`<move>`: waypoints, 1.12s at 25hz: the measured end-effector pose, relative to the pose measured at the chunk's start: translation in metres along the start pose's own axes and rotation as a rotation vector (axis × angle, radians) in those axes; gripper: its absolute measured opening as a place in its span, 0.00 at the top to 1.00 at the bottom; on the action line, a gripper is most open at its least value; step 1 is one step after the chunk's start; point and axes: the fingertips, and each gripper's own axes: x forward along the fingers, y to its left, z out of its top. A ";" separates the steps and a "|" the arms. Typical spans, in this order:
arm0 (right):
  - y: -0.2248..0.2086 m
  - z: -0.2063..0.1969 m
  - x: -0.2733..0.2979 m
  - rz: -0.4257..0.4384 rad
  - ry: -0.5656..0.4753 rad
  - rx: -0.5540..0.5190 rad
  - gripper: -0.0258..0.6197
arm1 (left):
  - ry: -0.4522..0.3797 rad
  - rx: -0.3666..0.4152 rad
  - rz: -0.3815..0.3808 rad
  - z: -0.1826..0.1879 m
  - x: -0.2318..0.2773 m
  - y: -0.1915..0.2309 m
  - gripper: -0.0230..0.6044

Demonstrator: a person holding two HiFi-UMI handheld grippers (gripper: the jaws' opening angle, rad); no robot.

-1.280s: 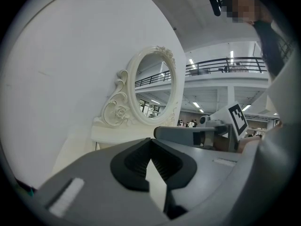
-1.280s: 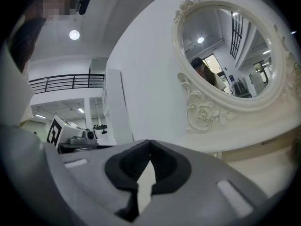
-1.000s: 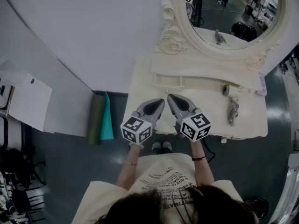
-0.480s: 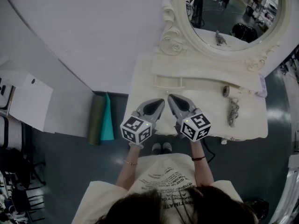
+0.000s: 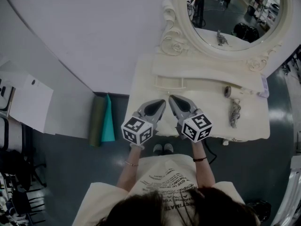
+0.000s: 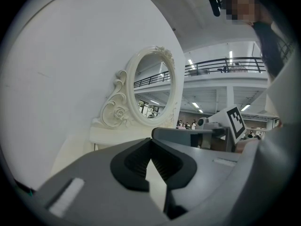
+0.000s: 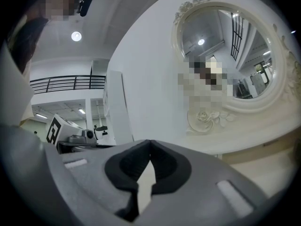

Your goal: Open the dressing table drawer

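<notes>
A cream dressing table (image 5: 141, 86) with an oval carved mirror (image 5: 176, 36) stands against the white wall. Its drawer front is hidden under the tabletop's near edge. My left gripper (image 5: 162, 102) and right gripper (image 5: 171, 98) hover side by side over the tabletop's front left part, tips pointing toward the mirror. Both are shut with nothing between the jaws. In the left gripper view the jaw tips (image 6: 150, 140) meet, with the mirror (image 6: 150, 86) ahead. The right gripper view shows its tips (image 7: 149, 142) touching, and the mirror (image 7: 225, 55) is at upper right.
A small grey figurine (image 5: 234, 112) and a round dark item (image 5: 227, 91) lie on the tabletop's right part. A teal and a green roll (image 5: 102, 119) lean on the floor left of the table. A white box (image 5: 26, 100) stands further left.
</notes>
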 end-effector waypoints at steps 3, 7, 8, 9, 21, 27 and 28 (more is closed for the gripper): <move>0.000 -0.001 0.000 -0.001 0.002 0.000 0.96 | 0.000 -0.001 0.000 0.000 0.000 0.000 0.96; -0.002 -0.002 0.002 -0.002 0.003 0.002 0.96 | 0.001 -0.002 0.001 0.000 0.001 0.003 0.96; -0.003 -0.002 0.003 -0.002 0.003 0.002 0.96 | 0.001 -0.001 0.001 0.000 0.001 0.003 0.96; -0.003 -0.002 0.003 -0.001 0.003 0.002 0.96 | 0.001 -0.001 0.001 0.000 0.001 0.004 0.96; -0.001 0.019 0.000 -0.003 -0.050 -0.049 0.96 | -0.017 0.015 -0.002 0.010 0.001 0.002 0.96; 0.003 0.046 -0.005 -0.021 -0.116 -0.130 0.96 | -0.057 0.043 -0.010 0.029 0.000 -0.002 0.96; 0.003 0.047 -0.005 -0.021 -0.118 -0.137 0.96 | -0.060 0.047 -0.012 0.030 0.001 -0.003 0.96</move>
